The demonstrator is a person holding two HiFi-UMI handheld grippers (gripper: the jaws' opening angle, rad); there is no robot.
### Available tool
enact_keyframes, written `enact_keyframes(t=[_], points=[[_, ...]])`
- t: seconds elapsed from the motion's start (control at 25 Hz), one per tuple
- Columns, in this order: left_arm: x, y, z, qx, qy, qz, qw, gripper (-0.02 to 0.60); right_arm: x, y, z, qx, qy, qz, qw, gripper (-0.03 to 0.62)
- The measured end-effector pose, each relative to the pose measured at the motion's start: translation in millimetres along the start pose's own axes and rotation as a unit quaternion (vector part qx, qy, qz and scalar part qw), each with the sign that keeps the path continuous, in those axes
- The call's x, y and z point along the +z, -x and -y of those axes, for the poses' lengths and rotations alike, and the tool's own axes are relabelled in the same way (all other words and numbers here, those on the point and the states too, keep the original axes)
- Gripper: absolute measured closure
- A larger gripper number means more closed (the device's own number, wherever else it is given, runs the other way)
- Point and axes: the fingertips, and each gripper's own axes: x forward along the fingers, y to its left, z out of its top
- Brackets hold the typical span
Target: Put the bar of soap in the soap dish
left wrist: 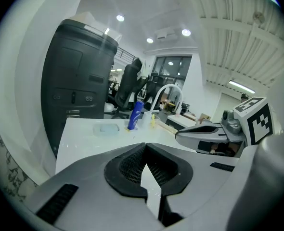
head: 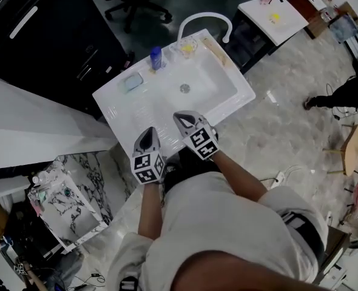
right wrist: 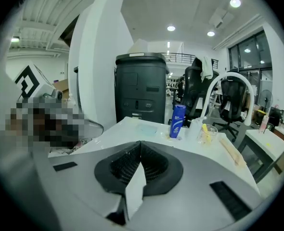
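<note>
A pale blue soap dish (head: 132, 81) is seen on the sink surface (head: 142, 111), well ahead of both grippers. Whether the bar of soap lies in it cannot be told. The left gripper (head: 147, 133) and the right gripper (head: 182, 118) are closed and empty. The approach is judged to be in hand, and one gripper must next be opened.

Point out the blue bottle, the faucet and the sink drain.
blue bottle (head: 156, 58), head view, middle of its body.
faucet (head: 203, 15), head view, top of its white arch.
sink drain (head: 184, 88), head view, its centre.
</note>
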Motion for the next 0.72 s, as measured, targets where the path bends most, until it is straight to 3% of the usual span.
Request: enact_keyframes(t=[0.32, 0.72], points=[[31, 22, 25, -0.005, -0.035, 0.044, 0.9984, 0.563, 16, 34, 4, -0.017, -0.011, 0.025, 0.999, 0.595], [88, 20, 41, 0.024, -0.026, 0.096, 0.9947, 0.563, 72, 50, 28, 0.005, 0.014, 0.082, 0.996, 0.595]])
